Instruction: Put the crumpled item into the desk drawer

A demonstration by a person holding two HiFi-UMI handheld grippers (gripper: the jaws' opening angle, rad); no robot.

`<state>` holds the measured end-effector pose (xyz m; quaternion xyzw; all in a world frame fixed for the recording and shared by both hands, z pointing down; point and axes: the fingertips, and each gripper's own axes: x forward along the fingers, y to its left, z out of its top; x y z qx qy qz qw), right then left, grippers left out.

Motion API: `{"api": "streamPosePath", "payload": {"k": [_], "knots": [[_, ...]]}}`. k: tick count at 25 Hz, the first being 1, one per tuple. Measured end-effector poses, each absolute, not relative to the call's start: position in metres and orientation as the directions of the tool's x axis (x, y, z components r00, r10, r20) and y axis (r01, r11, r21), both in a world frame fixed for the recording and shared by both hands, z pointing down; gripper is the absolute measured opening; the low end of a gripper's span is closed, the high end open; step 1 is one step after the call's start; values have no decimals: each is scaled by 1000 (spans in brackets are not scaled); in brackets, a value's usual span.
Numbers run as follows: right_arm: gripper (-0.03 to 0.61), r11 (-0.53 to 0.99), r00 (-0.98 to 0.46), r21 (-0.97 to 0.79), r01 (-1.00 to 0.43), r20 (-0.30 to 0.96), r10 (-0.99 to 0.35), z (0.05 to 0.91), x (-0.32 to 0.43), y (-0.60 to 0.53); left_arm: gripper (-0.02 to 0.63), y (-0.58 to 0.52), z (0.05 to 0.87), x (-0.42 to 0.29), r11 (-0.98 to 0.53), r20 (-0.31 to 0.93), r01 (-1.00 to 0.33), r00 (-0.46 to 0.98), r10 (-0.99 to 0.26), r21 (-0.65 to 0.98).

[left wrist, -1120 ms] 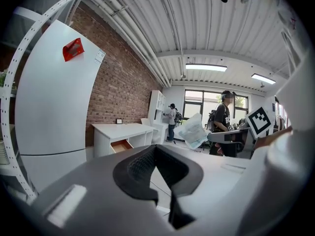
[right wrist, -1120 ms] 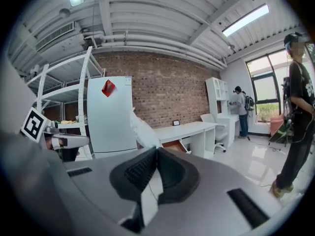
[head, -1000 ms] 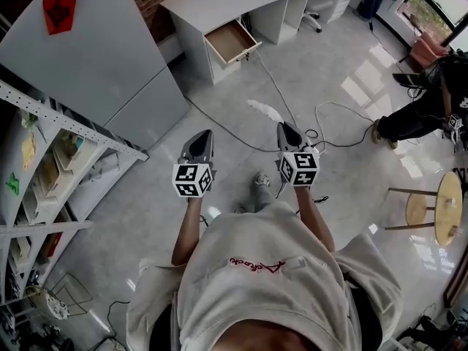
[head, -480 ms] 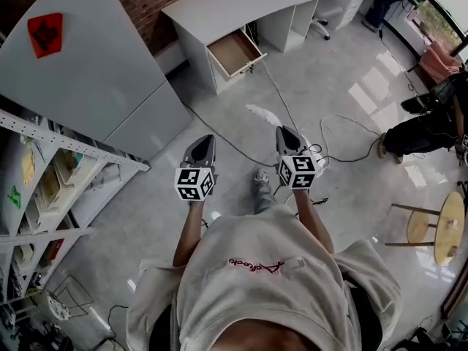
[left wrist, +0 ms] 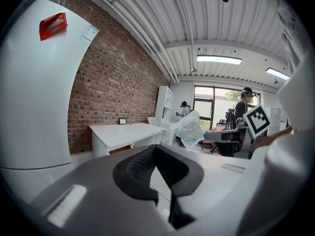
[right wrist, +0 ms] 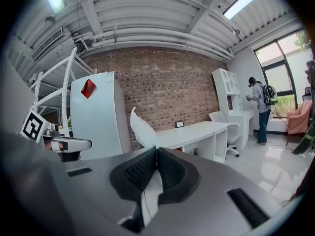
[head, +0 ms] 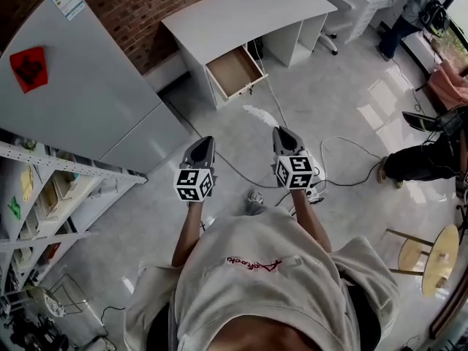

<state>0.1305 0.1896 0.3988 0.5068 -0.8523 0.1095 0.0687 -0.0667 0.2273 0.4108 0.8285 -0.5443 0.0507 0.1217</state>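
The open drawer (head: 234, 70) was nearer than a second ago, so the carry was going well. The right tool (head: 283, 131) was clamped on the crumpled item (head: 259, 113), held above the floor. The left tool (head: 204, 142) was closed and empty.

White crumpled item (head: 257, 114); white desk (head: 248, 9); brick-red wall (head: 139, 2).
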Motion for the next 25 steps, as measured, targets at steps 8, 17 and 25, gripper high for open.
{"api": "streamPosePath", "payload": {"k": [8, 17, 25], "knots": [[12, 490, -506, -127, -862, 246, -827, 410, 145, 116, 9, 152, 418, -51, -348, 227, -925, 375, -899, 153], [12, 507, -521, -127, -853, 274, -808, 422, 158, 67, 9, 108, 430, -33, -329, 239, -928, 364, -900, 172], [12, 506, -521, -130, -852, 295, -801, 429, 143, 41, 9, 82, 440, -48, -327, 259, -926, 368, -893, 188]]}}
